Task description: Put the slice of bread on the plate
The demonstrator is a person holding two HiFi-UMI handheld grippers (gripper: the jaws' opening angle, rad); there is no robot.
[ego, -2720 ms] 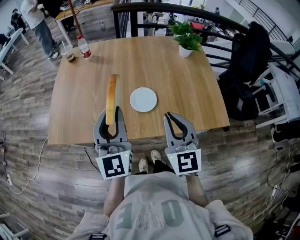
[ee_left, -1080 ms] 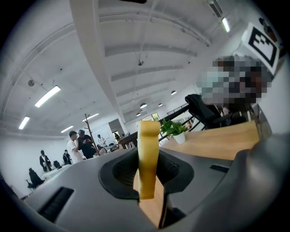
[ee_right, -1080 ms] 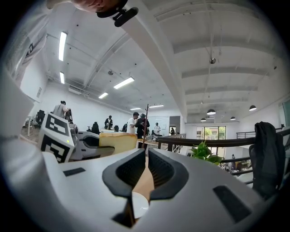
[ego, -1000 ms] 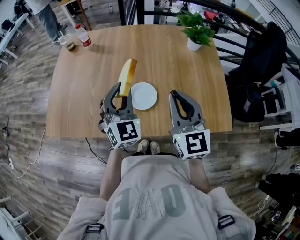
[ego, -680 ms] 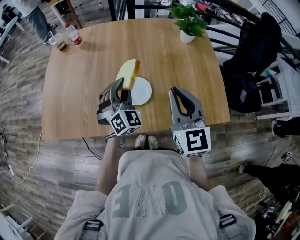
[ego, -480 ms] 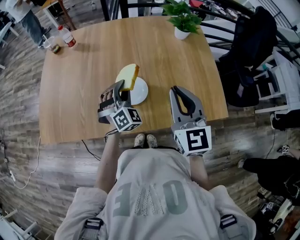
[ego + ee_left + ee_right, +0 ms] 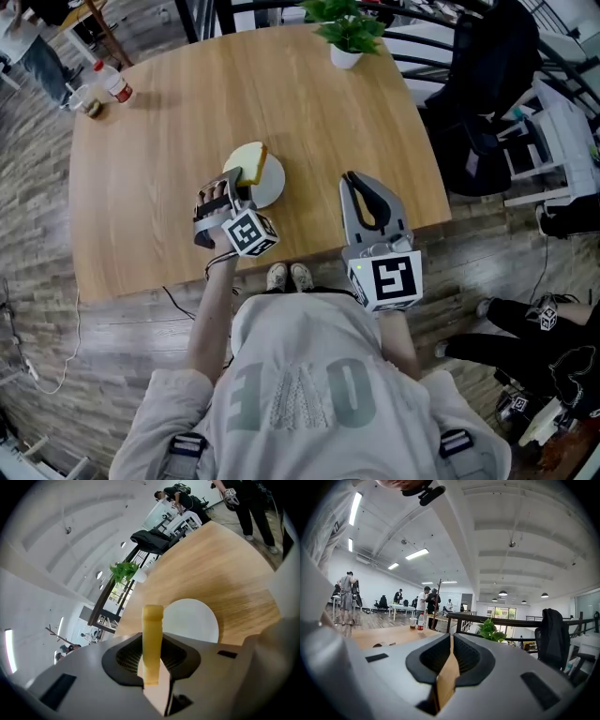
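Left gripper (image 7: 234,180) over the table (image 7: 159,150), a little left of middle, tipped onto its side, marker cube toward the near edge. Jaws clamped on the near end of the bread (image 7: 247,161). In the left gripper view, pads pressed against both faces of the slice, slice on edge between them and sticking out well past the tips. Bread over the left part of the plate (image 7: 271,180), tilted, pale face up and to the left, crust along the right. Touching the plate or just above it: cannot tell. Plate white and round, flat on the wood near the table's middle, just beyond the left gripper's tips.

Right gripper (image 7: 353,178) to the right of the plate, apart from it, over the table's near right part, marker cube out past the near edge. Jaws together at the tips, nothing between them. Only a thin strip of wood visible through the slit in the right gripper view.

Farther off: plant (image 7: 345,28) in a white pot at the far edge, bottle (image 7: 116,82) and cup (image 7: 90,101) side by side at the far left corner. Dark chair (image 7: 478,94) beyond the right edge. Shoes (image 7: 289,276) on the floor just under the near edge.
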